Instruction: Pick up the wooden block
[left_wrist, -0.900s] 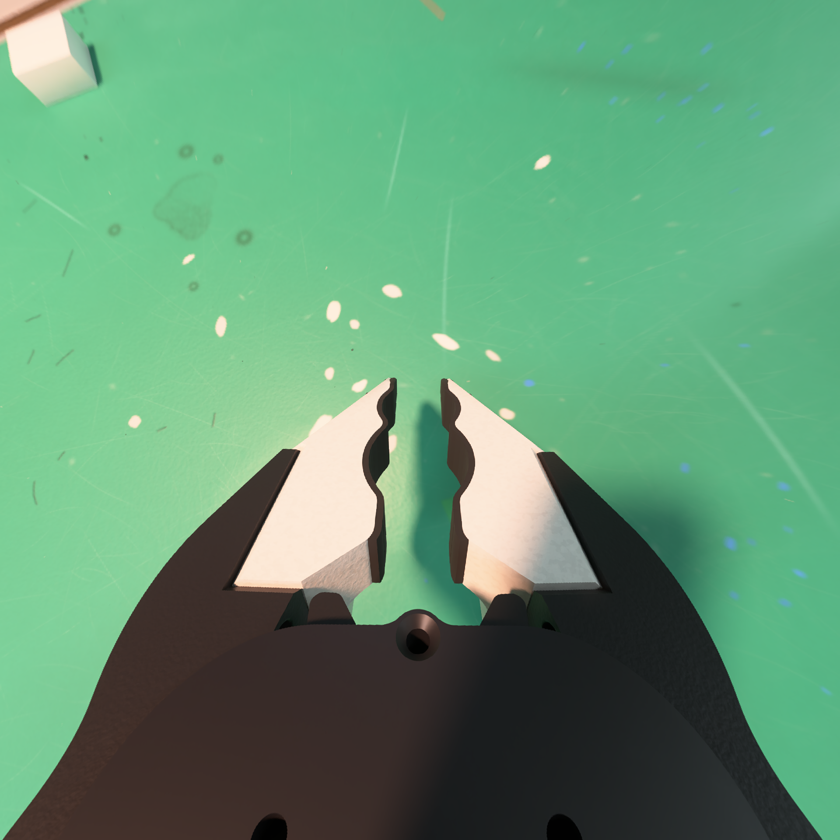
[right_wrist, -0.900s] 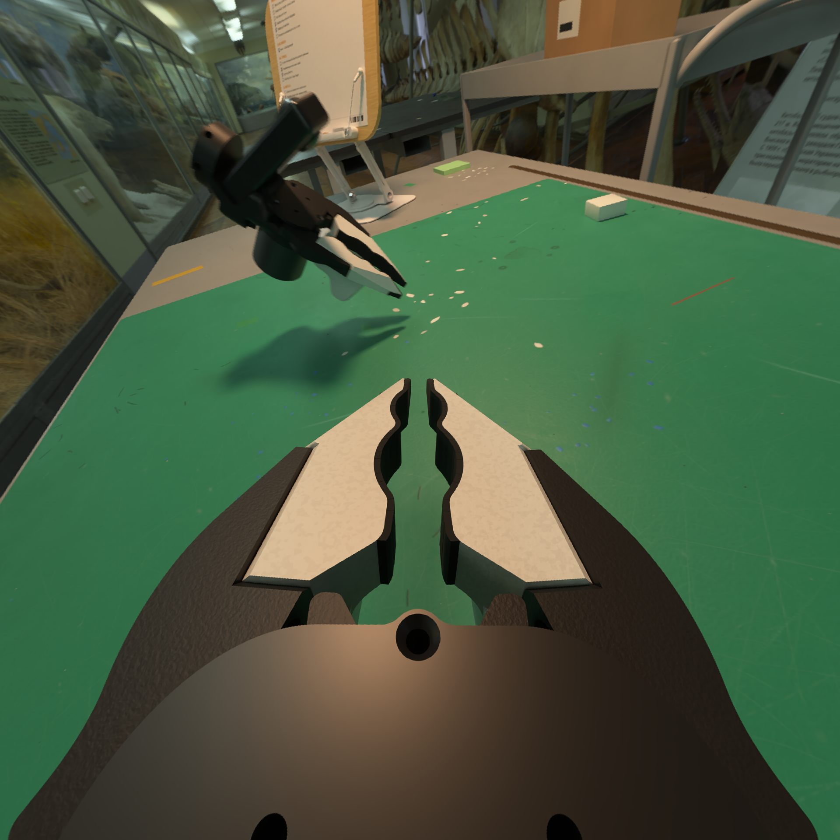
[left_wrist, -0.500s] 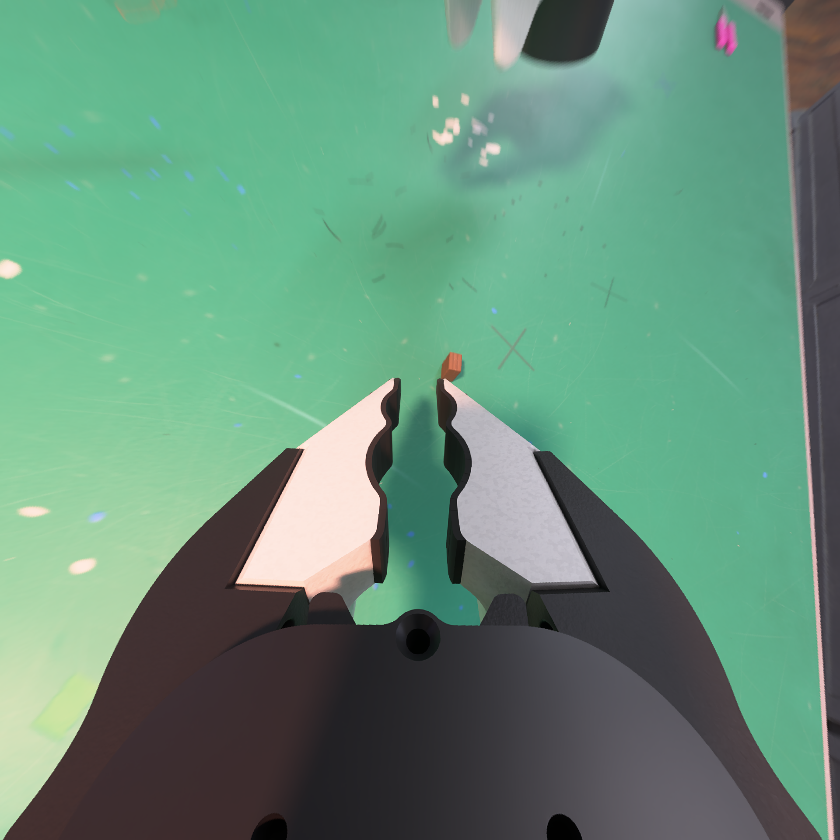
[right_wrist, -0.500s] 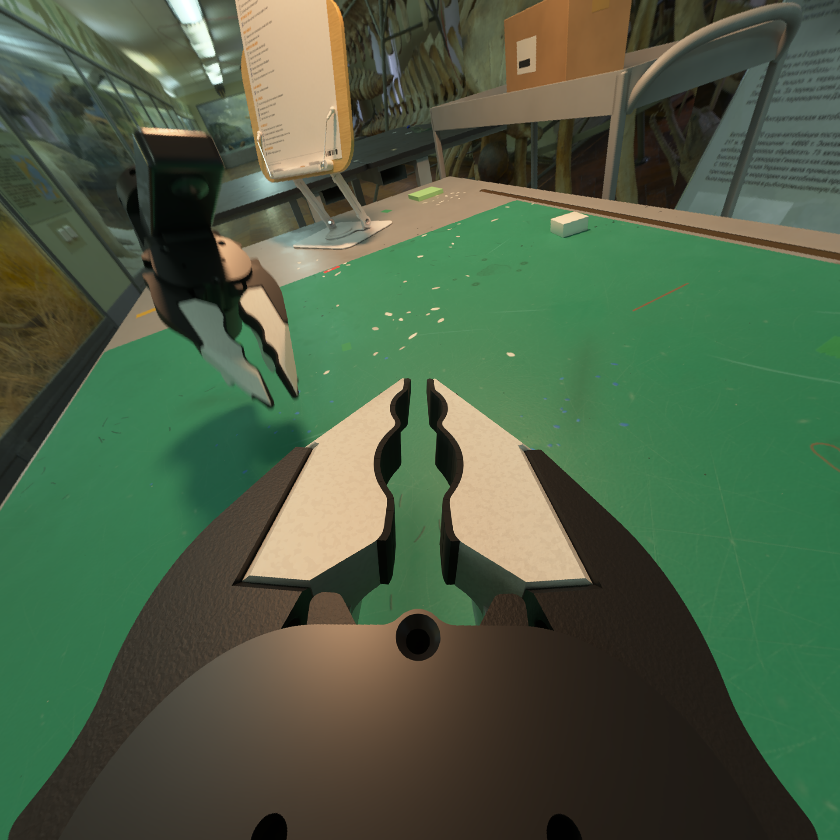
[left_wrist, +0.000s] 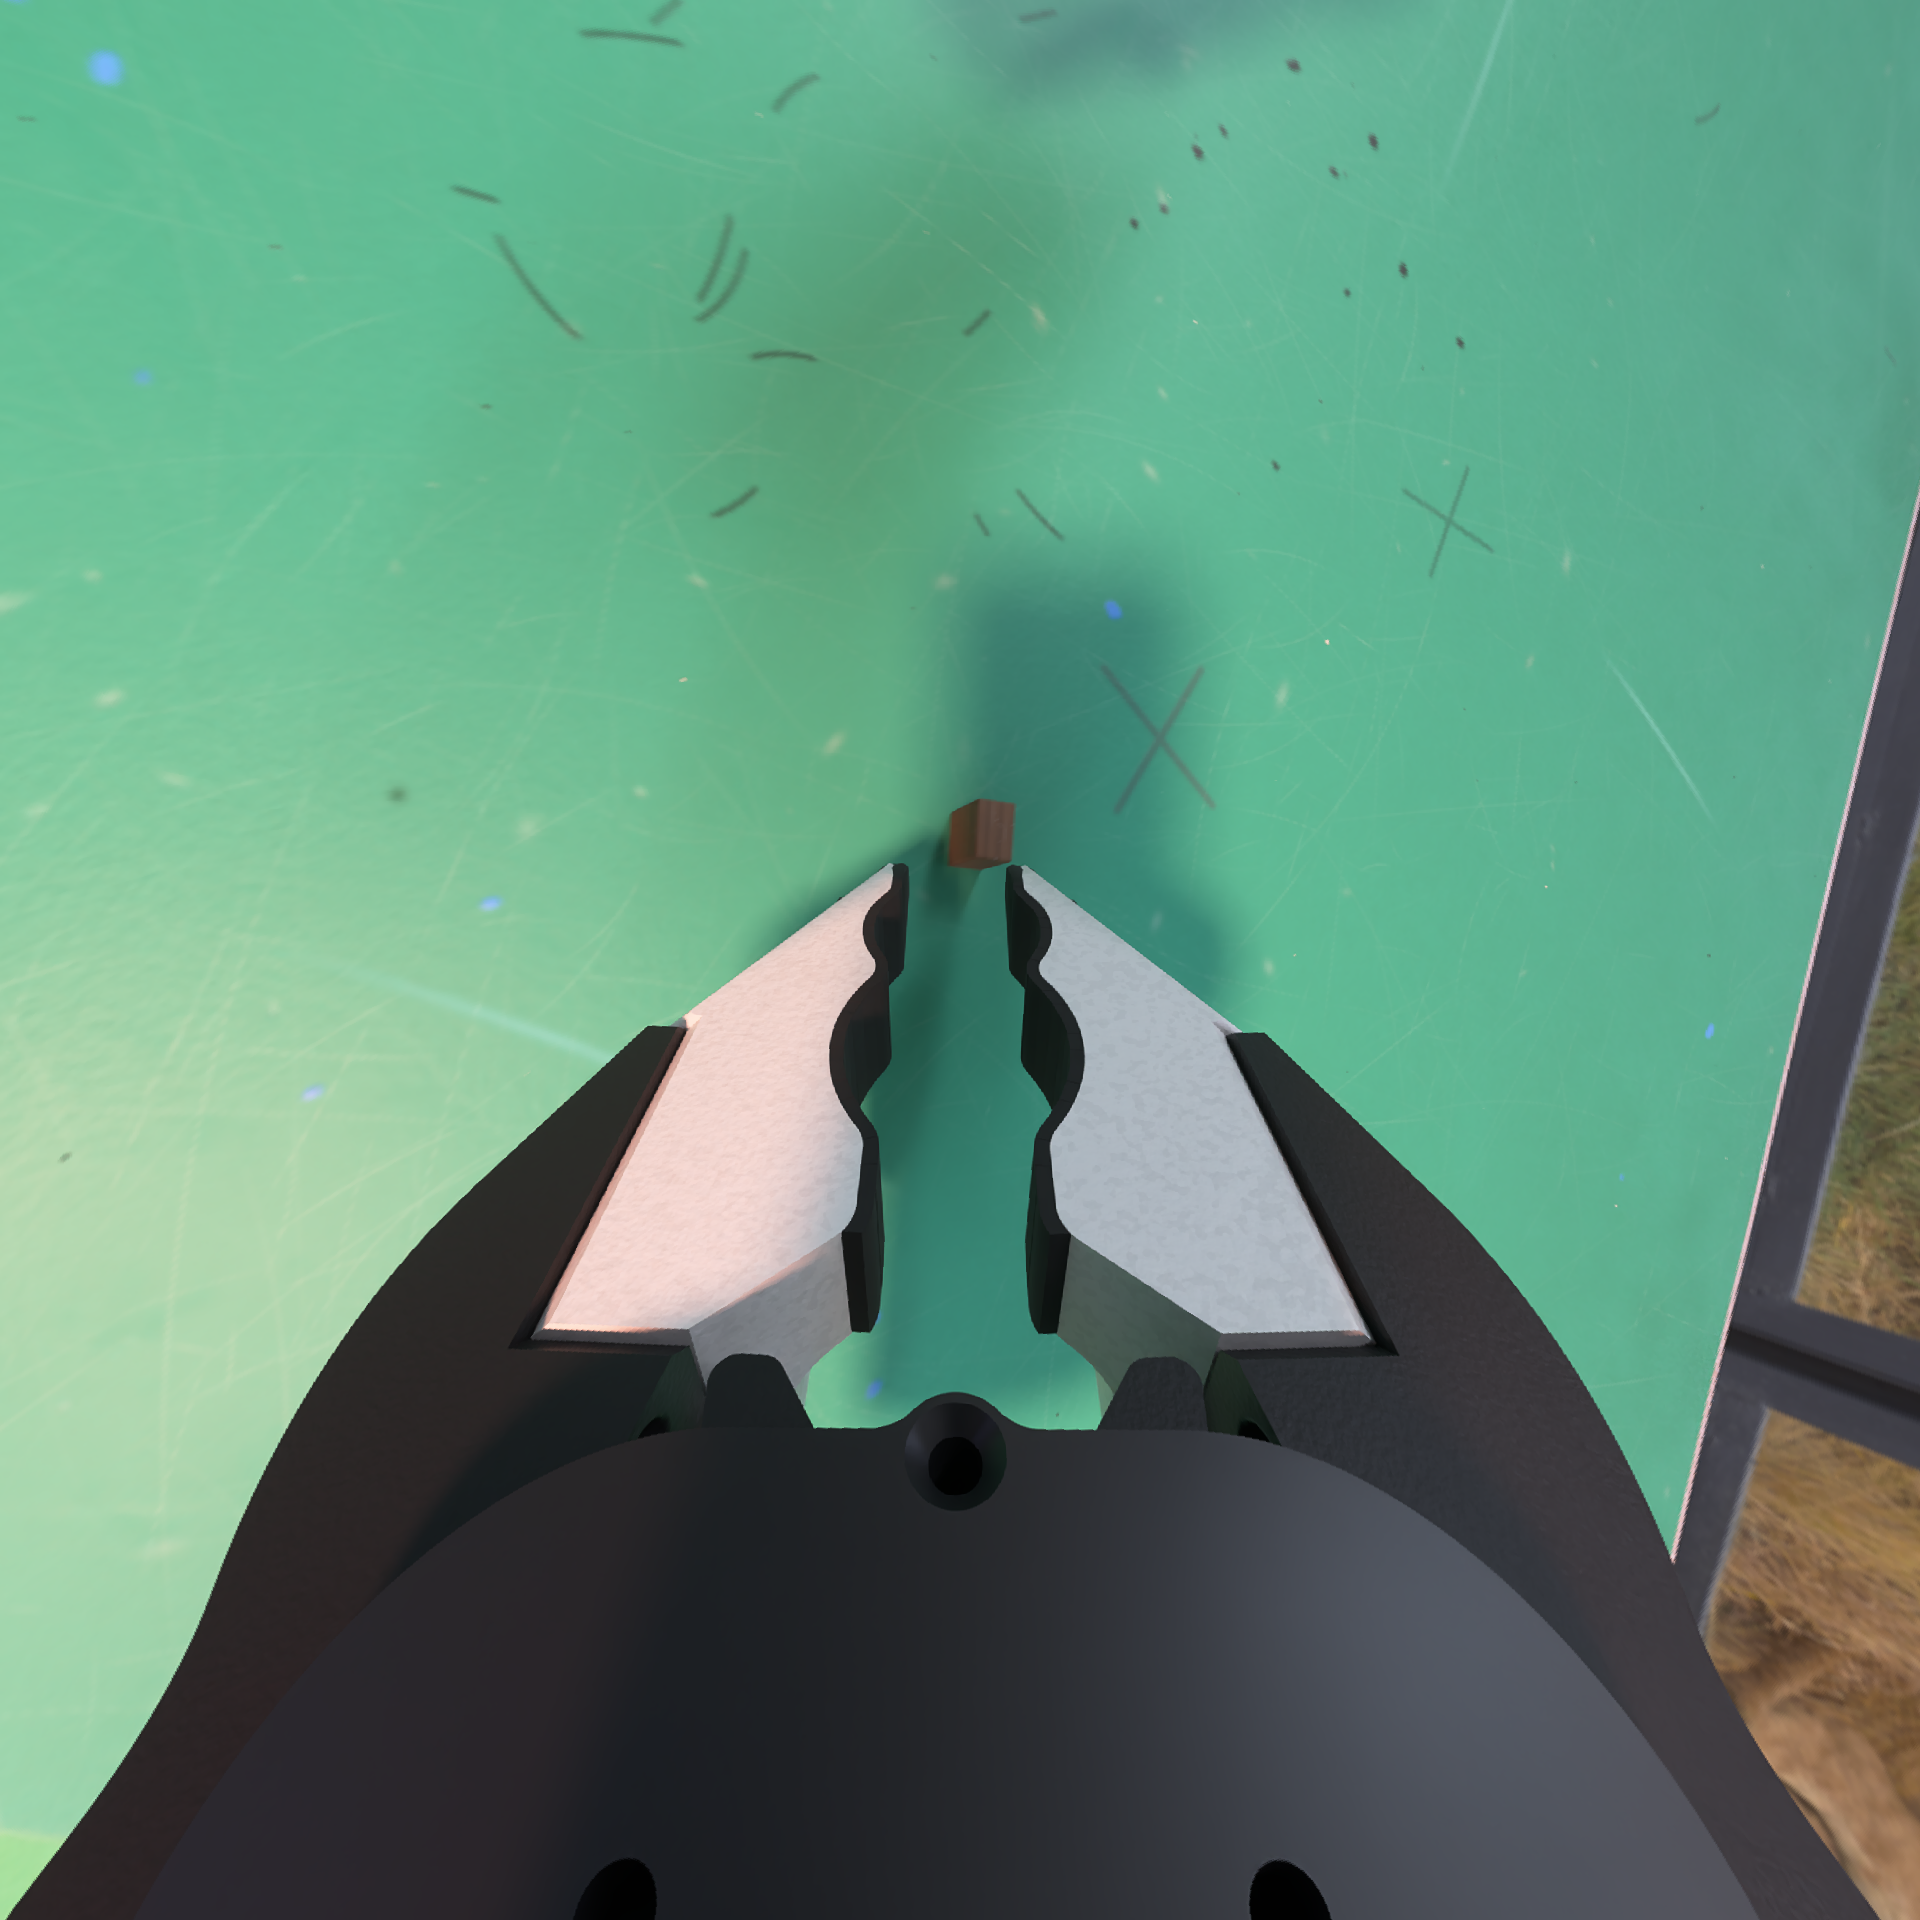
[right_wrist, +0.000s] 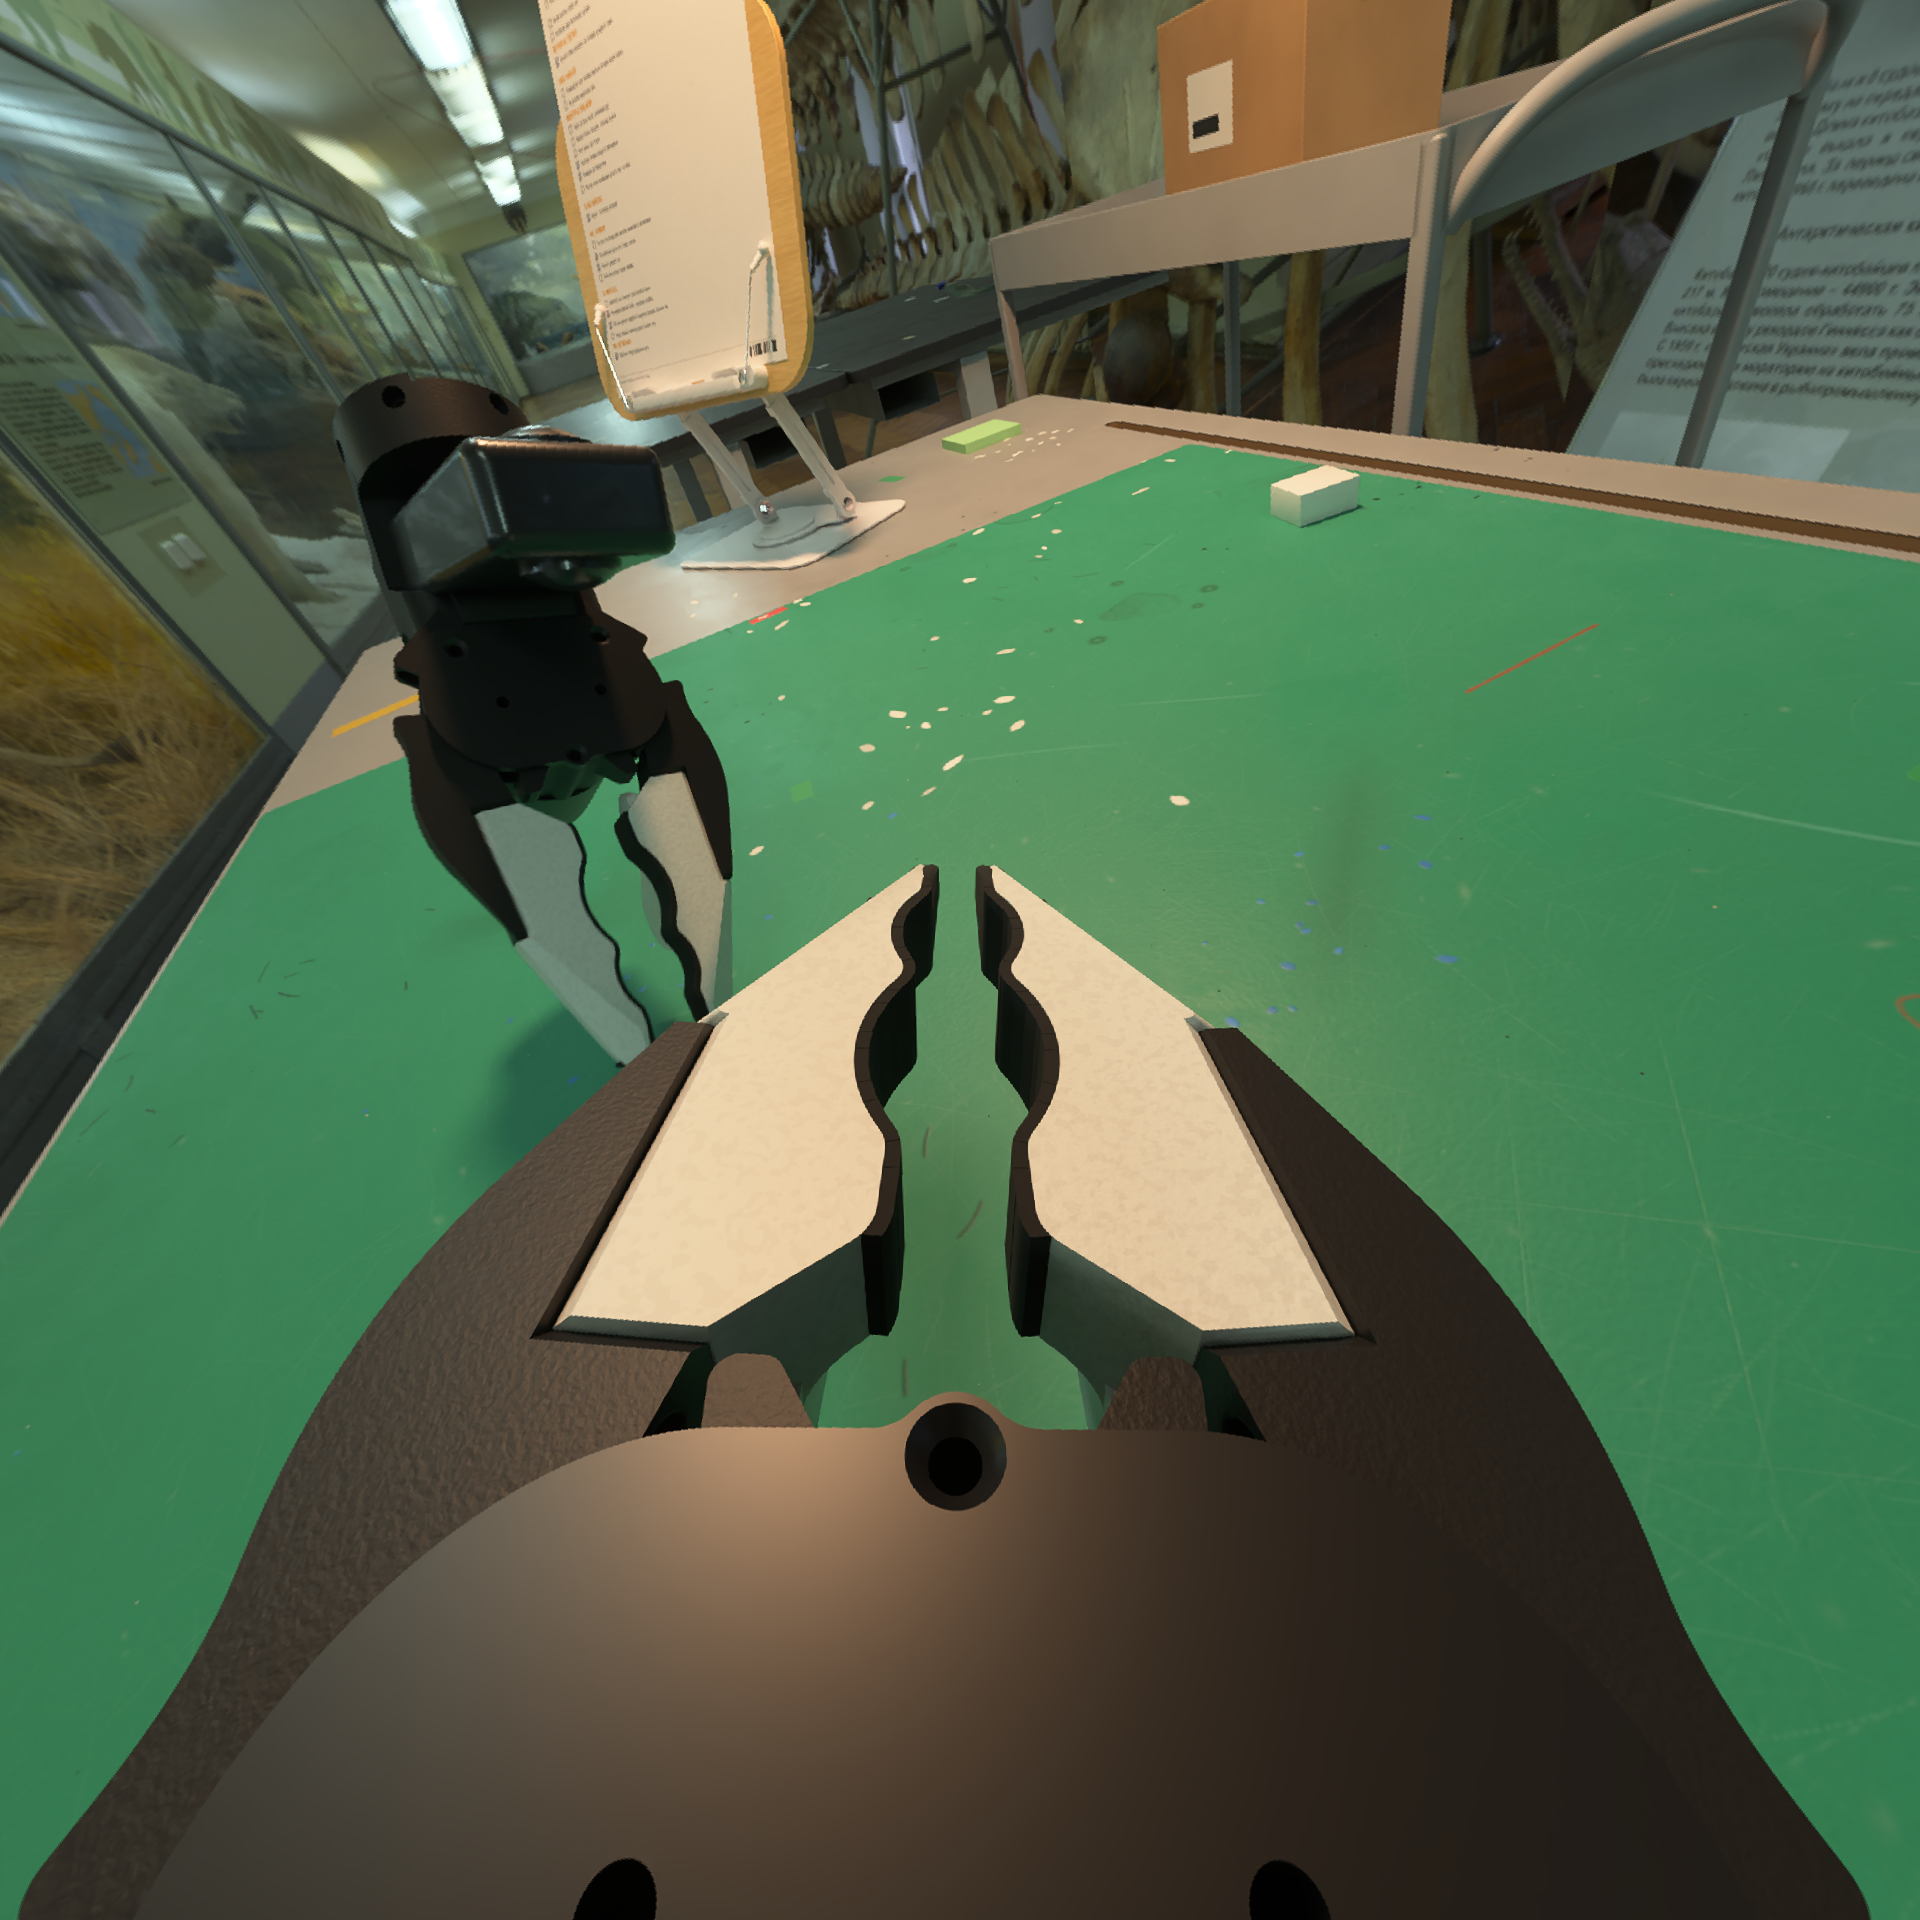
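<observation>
The wooden block is a small brown cube on the green mat. In the left wrist view it lies just beyond my left gripper, slightly right of the centre line between the tips. The left gripper is open and empty, pointing down at the mat. It also shows in the right wrist view, at the left, tips close to the mat. My right gripper is empty, its jaws only narrowly apart, low over the mat. The block does not show in the right wrist view.
The mat's edge and a dark frame run close on the right of the block. A white block lies at the far side. A clipboard on a stand and a green pad stand beyond the mat.
My left gripper has swung round and come down toward the wooden block, which now sits just ahead of its tips. The jaw gap is unchanged. The right gripper has barely moved.
</observation>
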